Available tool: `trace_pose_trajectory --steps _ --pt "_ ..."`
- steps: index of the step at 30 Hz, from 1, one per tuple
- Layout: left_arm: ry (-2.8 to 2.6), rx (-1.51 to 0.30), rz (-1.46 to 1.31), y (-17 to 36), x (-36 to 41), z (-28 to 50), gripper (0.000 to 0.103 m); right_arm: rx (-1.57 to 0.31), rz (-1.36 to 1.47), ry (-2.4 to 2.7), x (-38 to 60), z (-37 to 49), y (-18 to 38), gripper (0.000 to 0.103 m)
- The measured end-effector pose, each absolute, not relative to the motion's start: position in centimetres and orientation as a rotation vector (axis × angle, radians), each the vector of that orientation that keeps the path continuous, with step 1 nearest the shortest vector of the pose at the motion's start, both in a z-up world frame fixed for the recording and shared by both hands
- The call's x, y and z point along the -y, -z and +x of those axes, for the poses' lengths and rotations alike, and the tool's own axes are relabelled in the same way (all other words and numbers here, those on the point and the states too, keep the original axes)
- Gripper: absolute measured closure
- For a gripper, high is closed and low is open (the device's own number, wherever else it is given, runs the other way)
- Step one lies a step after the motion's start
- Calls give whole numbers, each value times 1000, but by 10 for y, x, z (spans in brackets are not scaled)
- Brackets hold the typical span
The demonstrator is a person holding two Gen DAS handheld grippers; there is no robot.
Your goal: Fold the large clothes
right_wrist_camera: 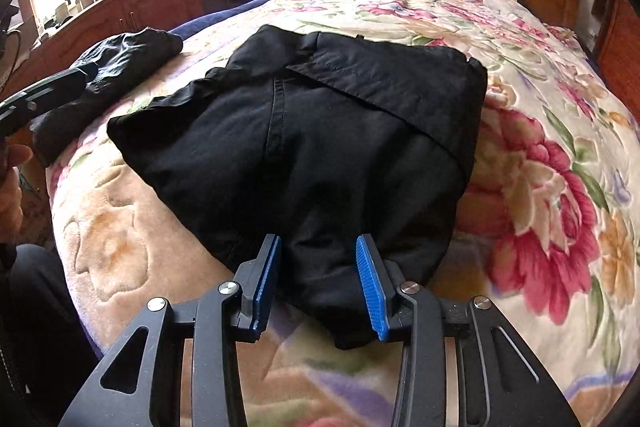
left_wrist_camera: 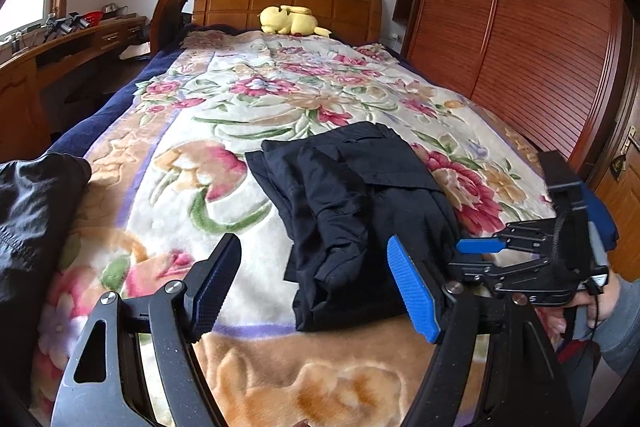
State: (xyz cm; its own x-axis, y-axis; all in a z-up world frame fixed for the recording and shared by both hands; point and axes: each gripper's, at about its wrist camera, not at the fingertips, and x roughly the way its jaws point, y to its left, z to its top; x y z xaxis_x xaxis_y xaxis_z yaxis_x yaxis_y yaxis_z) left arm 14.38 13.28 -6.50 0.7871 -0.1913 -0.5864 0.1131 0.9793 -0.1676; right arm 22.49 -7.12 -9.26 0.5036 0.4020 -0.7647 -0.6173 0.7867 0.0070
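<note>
A folded black garment (right_wrist_camera: 304,147) lies on the floral blanket (left_wrist_camera: 224,107) near the foot of the bed. The right gripper (right_wrist_camera: 318,283) straddles the garment's near edge, jaws partly open with fabric between them. Left of the garment, the left gripper (left_wrist_camera: 312,283) has wide, empty jaws.

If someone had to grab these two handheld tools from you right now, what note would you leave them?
Left tool: open, empty, hovering over the blanket beside the black garment.
Right tool: jaws straddle the garment's near edge, cloth between them; I can't tell whether the pads pinch it yet.
The black garment lies partly folded mid-bed. A second dark garment lies bunched near the bed's left edge.
Done: first folds, it seems. Left: probably grip the near edge, fold it over, then do the second garment.
</note>
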Motion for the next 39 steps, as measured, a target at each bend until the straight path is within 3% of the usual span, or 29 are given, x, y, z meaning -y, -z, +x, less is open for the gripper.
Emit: trace_pose_trajectory --steps 7,25,39 --pt "157 -682 -108 76 -120 157 27 -785 -280 -595 104 185 63 63" --pt "126 -739 -54 92 -110 158 27 -794 -218 -645 113 190 106 63" --pt "120 -790 -64 113 -107 131 27 -702 -242 -631 139 226 62 57"
